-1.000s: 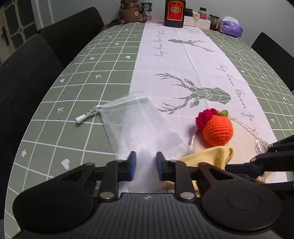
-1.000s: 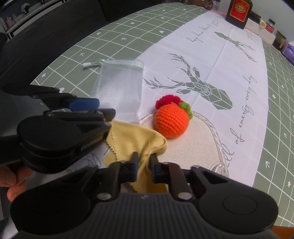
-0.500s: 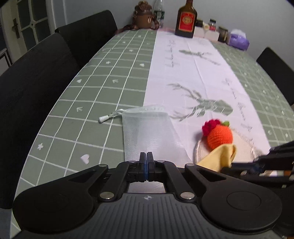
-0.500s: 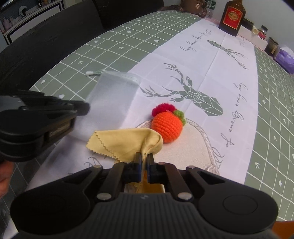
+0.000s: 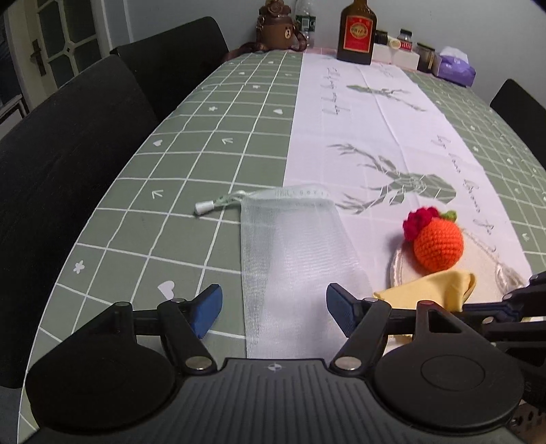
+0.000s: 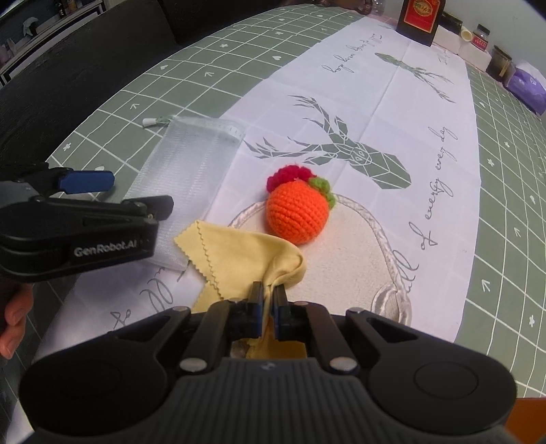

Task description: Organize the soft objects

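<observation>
- Since half a second back, the left gripper [image 5: 273, 307] has just been opening; its jaws, pinched together then, now stand wide with the near end of the mesh bag [image 5: 293, 246] lying flat between them, pads not pressing on it
- right gripper [image 6: 269, 300] looks the same as before; jaws clamped tight on a fold of the yellow cloth [image 6: 239, 252], which hangs out to the left with its zigzag edge showing
- mesh bag is see-through white, lying flat on the desk [image 5: 191, 160] across the line where the green checked part meets the white runner [image 5: 372, 136]; its drawstring toggle [image 5: 204, 207] pokes out at the far left corner
- crochet orange [image 6: 297, 215], with a red tuft and green leaf on top, sits on the far edge of a round cream mat [image 6: 355, 259]; it's just beside the cloth, can't tell if they touch
- from the right wrist view, the left gripper sits at the left over the bag's near end; part of a hand [image 6: 13, 317] shows below it
- far end of the desk: a dark bottle [image 5: 356, 32] with a red label, a brown bear figure [image 5: 278, 29], a purple tissue pack [image 5: 455, 70]; black chairs [image 5: 68, 136] along the left side
</observation>
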### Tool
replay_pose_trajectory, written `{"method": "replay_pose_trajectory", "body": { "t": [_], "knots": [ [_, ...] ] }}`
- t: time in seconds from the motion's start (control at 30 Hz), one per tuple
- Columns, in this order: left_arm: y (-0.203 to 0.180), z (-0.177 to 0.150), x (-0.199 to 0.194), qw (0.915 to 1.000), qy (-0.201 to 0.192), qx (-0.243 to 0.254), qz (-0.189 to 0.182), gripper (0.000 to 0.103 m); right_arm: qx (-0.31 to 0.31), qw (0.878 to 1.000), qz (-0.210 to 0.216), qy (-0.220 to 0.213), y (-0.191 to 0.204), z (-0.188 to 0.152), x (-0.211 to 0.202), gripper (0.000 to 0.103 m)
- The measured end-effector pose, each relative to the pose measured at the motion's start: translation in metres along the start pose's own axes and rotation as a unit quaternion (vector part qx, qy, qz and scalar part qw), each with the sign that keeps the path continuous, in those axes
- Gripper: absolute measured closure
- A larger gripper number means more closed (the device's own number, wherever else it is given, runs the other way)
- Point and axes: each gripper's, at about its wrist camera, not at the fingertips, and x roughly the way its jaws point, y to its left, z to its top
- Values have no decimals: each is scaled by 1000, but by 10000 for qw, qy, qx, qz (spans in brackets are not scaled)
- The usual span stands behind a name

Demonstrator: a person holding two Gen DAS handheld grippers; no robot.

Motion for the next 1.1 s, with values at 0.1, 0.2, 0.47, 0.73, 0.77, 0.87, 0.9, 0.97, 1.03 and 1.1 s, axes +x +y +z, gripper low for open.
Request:
{"method": "replay_pose_trajectory", "body": {
  "t": [0.1,0.2,0.47,0.73,0.77,0.87,0.9,0.97,1.03,1.1],
  "knots": [
    [0,-4,5,9999,67,10,-85,23,-77,10000,-47,-1,3,0,0,100],
    [-3,-6,2,9998,12,57,-176,37,-102,9999,-51,-6,3,0,0,99],
    [-14,-9,-3,9988,-102,230,-413,83,-81,10000,-47,-26,3,-1,0,99],
    [-10,-14,-7,9976,-254,77,-633,100,122,9998,-16,-128,-1,-5,-2,100],
    [-10,-14,-11,9976,-320,87,-611,100,145,9998,-46,-147,0,-5,-2,100],
    [-11,-12,-26,9971,-512,217,-526,100,110,9996,-120,-244,4,-5,-7,101],
    [-11,-11,-31,9971,-535,201,-500,100,141,9994,-85,-295,4,-4,-10,101],
    [-8,-8,-40,9973,-553,116,-464,100,203,9990,-18,-395,5,-2,-18,101],
    [-5,-8,-52,9965,-663,53,-501,100,181,9986,-78,-489,7,0,-27,101],
    [-4,-10,-65,9957,-830,35,-421,100,92,9976,-257,-630,12,2,-37,101]
  ]
}}
